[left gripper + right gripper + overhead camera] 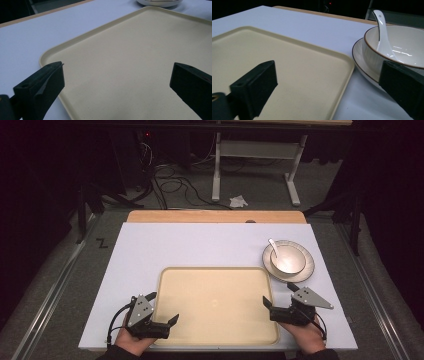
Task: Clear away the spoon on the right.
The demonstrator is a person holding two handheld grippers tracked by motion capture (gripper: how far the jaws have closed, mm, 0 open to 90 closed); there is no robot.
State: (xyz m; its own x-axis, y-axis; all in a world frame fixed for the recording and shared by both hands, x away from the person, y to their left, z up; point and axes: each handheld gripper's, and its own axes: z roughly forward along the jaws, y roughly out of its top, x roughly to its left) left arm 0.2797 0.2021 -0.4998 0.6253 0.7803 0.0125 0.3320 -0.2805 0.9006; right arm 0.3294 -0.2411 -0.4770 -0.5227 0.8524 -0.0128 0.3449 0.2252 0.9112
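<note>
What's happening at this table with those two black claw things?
A person holds a gripper in each hand at the near edge of a beige tray. The left gripper and the right gripper are both open and hold nothing. Beyond the tray's far right corner a bowl with a white spoon in it sits on a plate, untouched.

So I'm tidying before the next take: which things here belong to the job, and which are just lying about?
Job:
tray, between the open left gripper and right gripper
bowl
spoon in the bowl
plate under the bowl

Lying about:
crumpled paper on the floor
cables beyond the table
</note>
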